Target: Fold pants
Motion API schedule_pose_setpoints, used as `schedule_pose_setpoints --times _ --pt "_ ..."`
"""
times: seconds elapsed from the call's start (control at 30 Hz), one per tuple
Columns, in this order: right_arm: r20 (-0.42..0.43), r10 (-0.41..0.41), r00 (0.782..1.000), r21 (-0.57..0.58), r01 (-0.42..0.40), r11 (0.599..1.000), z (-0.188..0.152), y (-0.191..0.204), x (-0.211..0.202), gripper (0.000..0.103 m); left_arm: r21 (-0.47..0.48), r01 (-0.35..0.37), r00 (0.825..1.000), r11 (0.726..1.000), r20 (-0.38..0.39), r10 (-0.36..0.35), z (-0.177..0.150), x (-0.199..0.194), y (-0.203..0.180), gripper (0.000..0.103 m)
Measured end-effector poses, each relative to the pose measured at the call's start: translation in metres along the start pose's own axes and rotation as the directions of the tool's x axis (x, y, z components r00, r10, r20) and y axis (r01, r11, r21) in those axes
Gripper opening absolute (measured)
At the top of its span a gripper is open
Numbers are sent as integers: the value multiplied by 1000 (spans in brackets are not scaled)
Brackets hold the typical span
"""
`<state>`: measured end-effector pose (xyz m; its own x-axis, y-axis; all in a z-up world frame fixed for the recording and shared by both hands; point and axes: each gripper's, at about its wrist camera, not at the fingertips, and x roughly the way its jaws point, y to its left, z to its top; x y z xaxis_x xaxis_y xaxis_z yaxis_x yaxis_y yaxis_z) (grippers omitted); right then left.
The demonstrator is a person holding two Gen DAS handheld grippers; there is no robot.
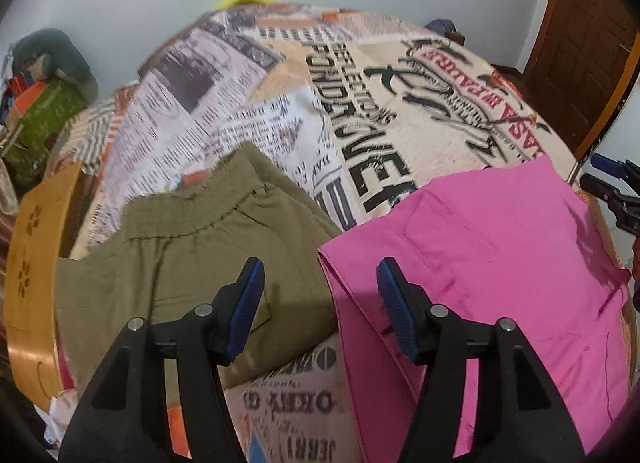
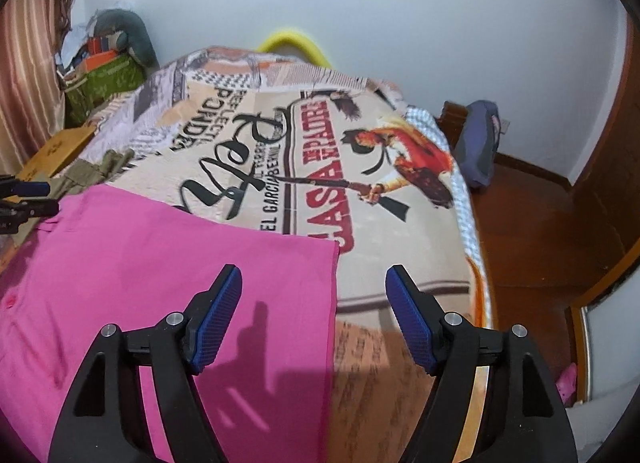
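Pants (image 1: 500,263) pink, flat on bed (image 1: 420,75), folded edge at 9 o'clock beside olive pair (image 1: 192,247), set apart as separate piles; left gripper (image 1: 320,299) and right gripper (image 2: 314,303) above cloth, jaws apart, empty, ready for next fold

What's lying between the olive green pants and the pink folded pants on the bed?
Nothing but a strip of the newspaper-print bedspread, seen in the left wrist view between the olive green pants and the pink folded pants.
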<state>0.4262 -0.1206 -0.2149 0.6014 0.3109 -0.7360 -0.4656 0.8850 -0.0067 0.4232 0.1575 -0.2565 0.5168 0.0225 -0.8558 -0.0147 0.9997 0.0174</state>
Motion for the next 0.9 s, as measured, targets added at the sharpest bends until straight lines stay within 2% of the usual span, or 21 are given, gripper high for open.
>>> schedule_pose_setpoints --times 0.1,0.2,0.33,0.37,0.4,0.43,0.47,0.5,0.6,0.73,0.9 --pt "-28 30 999 13 -30 999 4 -6 18 69 8 15 1000 1000 -4 -15 -2 11 0 59" --pt "-73 73 995 38 -70 997 7 -14 36 54 -12 50 999 999 -6 -50 -1 16 5 60" --pt "-78 102 992 71 -97 993 7 -19 47 49 -53 79 997 995 -16 -80 2 23 10 58" --pt "-76 103 992 68 -98 993 8 -18 48 48 -58 86 996 995 -15 -87 2 24 10 56" --pt "-77 99 992 65 -94 993 8 -18 49 45 -61 102 995 993 -17 -103 2 25 9 48" --pt "-79 92 993 57 -88 995 9 -17 51 38 -62 118 993 991 -20 -120 3 26 9 40" --pt "-83 89 993 49 -86 995 9 -15 52 33 -61 133 991 989 -21 -135 3 26 7 35" --pt "-89 94 992 39 -91 995 10 -13 53 24 -56 146 989 988 -20 -147 3 26 4 26" --pt "-95 78 992 14 -77 997 11 -9 53 7 -9 106 994 994 -14 -106 3 23 -7 21" --pt "-70 40 997 -3 -40 999 16 -8 48 5 27 57 998 998 2 -57 5 18 -11 9" --pt "13 18 1000 5 -18 1000 37 -9 22 5 53 12 996 999 89 -17 19 -7 -10 8"
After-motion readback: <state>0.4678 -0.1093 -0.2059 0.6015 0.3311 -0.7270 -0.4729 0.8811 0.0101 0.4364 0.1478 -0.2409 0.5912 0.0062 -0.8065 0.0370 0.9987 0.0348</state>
